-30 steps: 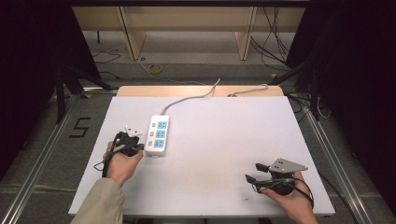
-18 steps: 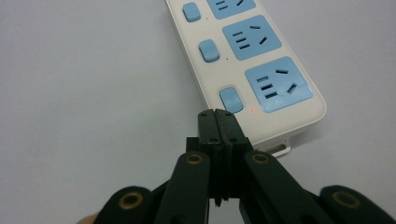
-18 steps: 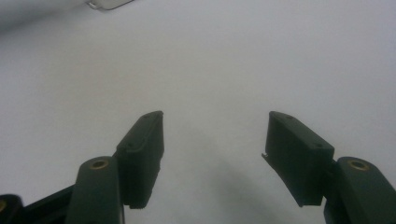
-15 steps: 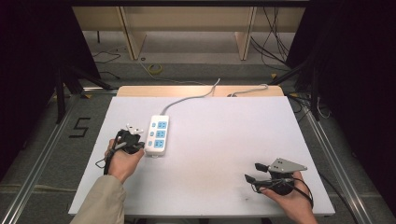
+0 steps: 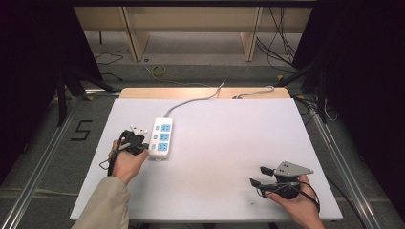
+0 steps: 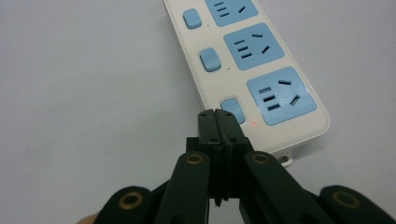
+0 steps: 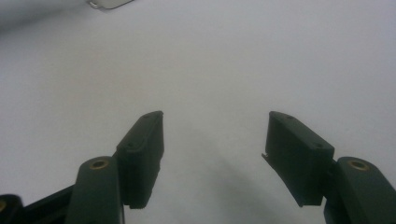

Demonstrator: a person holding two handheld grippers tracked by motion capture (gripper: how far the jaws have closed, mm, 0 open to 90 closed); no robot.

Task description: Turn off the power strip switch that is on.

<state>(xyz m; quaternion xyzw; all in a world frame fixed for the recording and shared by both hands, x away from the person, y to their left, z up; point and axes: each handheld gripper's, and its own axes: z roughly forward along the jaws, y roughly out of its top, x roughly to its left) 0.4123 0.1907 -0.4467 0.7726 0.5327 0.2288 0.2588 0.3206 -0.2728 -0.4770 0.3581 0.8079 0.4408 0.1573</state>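
While the left gripper (image 5: 133, 139) sits at about nine o'clock on the white desk (image 5: 229, 143), its fingers (image 6: 218, 128) are pressed flat together with nothing between them. In the left gripper view their closed tips lie just at the nearest blue switch (image 6: 232, 110) of the power strip (image 5: 161, 138), at the strip's near end; whether they actually press the switch cannot be told. A small red light (image 6: 254, 123) glows on the strip beside that switch.

The power strip is a white bar with three blue sockets in a row and a blue switch beside each. It lies on the desk left of centre, roughly ten o'clock from the middle, its long axis running from six toward twelve o'clock. Its pale cord (image 5: 196, 100) leaves the far end and runs off toward one o'clock, over the back edge of the desk.

The right gripper (image 5: 260, 176) rests at about five o'clock on the desk, well apart from the strip, held in the person's right hand (image 5: 296, 200). Its fingers (image 7: 140, 140) stand wide apart and empty over bare desk, pointing toward nine o'clock.
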